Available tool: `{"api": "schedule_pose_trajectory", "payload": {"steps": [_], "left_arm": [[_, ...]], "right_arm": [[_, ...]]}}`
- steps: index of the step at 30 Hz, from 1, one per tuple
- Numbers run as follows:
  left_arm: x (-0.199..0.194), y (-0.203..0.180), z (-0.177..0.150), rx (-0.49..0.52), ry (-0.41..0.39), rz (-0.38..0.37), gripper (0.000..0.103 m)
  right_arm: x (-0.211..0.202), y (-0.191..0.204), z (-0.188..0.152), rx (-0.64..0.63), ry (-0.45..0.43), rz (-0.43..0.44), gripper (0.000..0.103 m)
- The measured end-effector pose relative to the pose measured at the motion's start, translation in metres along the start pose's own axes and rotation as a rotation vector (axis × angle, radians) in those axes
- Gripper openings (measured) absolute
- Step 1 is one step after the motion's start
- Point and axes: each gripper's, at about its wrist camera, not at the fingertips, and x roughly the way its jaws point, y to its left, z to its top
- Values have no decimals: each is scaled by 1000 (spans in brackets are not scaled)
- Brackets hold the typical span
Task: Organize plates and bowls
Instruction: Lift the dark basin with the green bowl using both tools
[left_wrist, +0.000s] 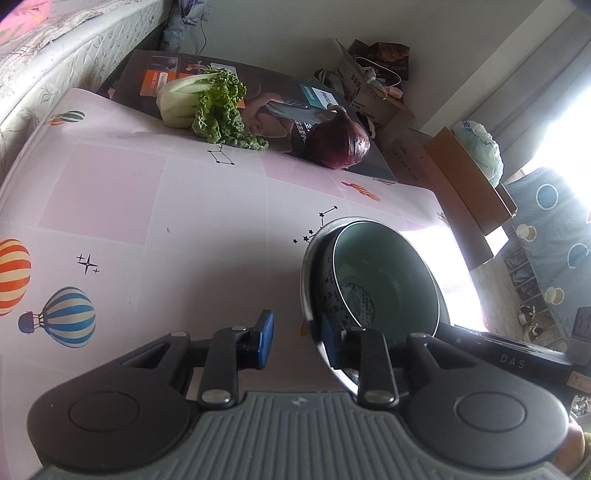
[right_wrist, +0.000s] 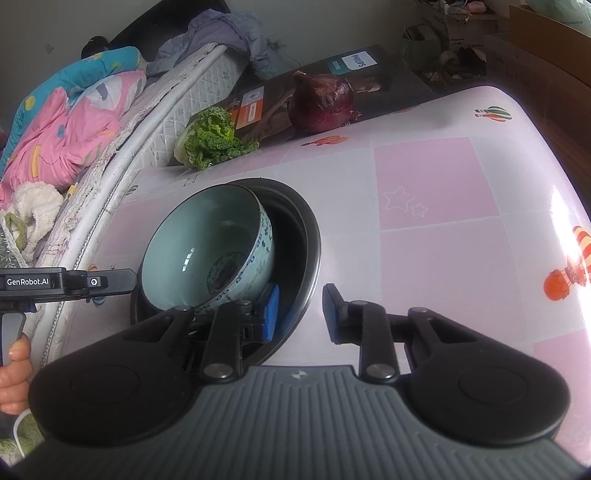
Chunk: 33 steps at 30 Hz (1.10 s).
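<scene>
A pink checked table cover (left_wrist: 155, 206) printed with hot-air balloons is seen in both wrist views. In the left wrist view, a leafy green vegetable (left_wrist: 207, 107) is recorded at 11 o'clock and a red onion (left_wrist: 340, 142) at 1 o'clock, both at the far table edge against a dark printed box (left_wrist: 280, 92). A pale green bowl (left_wrist: 384, 284) is seated tilted inside a dark metal plate (left_wrist: 308, 258) at 3 o'clock. The left gripper (left_wrist: 297, 341) is set astride the plate's near rim: one blue pad outside, the other inside. A visible gap is left between the pads; firm contact cannot be told.

In the right wrist view, the left gripper's body (right_wrist: 66, 282) and a hand (right_wrist: 14, 373) are noted at 9 o'clock. The bowl (right_wrist: 207, 243) sits at centre within the plate (right_wrist: 306, 236). The right gripper (right_wrist: 301, 312) straddles the plate's rim likewise, jaws narrowed but with a gap; the grip cannot be confirmed. The onion (right_wrist: 321, 101) lies at 12 o'clock.
</scene>
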Motion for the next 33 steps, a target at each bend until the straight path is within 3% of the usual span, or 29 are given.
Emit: {"api": "schedule_pose_trajectory", "payload": {"steps": [12, 18, 22, 33], "left_arm": [[25, -8, 1, 62, 17, 36, 30], [31, -11, -1, 76, 15, 29, 25], [31, -14, -2, 96, 4, 16, 15], [29, -15, -5, 103, -9, 21, 15]], "right_arm": [[10, 4, 3, -16, 10, -8, 15], [18, 4, 2, -10, 11, -6, 15], [20, 5, 1, -14, 1, -8, 15], [18, 10, -2, -52, -18, -24, 15]]}}
